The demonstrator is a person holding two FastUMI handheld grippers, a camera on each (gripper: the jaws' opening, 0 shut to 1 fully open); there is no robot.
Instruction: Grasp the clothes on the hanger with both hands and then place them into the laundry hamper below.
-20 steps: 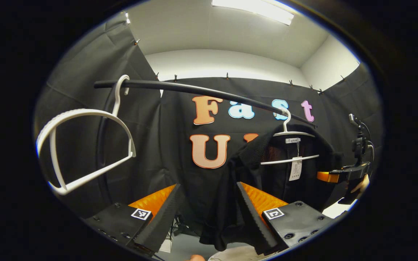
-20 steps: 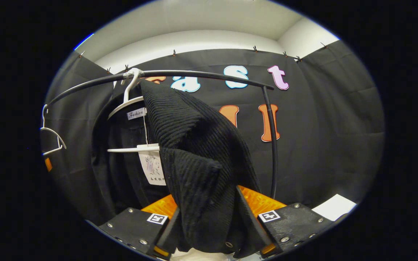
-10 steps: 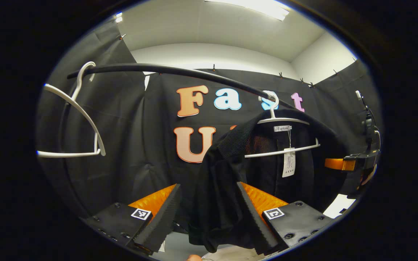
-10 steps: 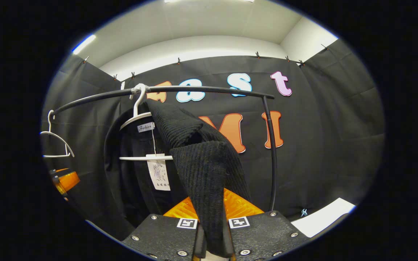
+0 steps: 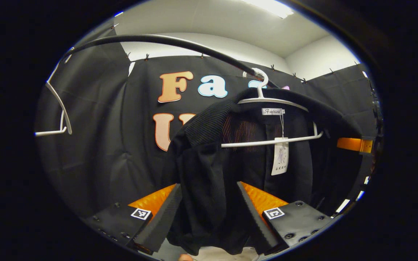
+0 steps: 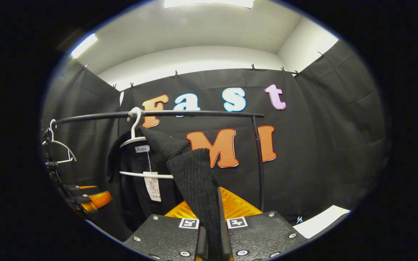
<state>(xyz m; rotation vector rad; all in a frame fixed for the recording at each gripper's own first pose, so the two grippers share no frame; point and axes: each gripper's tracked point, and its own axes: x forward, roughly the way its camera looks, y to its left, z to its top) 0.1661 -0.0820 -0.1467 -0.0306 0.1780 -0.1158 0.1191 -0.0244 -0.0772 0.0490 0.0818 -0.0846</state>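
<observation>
The sweater (image 5: 209, 159) is black knitted cloth, matt, with a coarse ribbed weave at the shoulder and sleeve. Its hanger (image 5: 267, 103) looks like smooth white plastic, as does the bare hanger (image 5: 62, 112) to the left. A paper tag (image 5: 280, 159) hangs from the collar on a thin string. The rail (image 5: 165, 41) is a smooth black tube with a dull sheen. The left tool (image 5: 209, 214) has matt black ridged pads, ribbed glossy orange plastic behind them, and grainy black blocks with bright screws. The right tool (image 6: 212, 239) shows the same grainy black and ribbed orange finish.
</observation>
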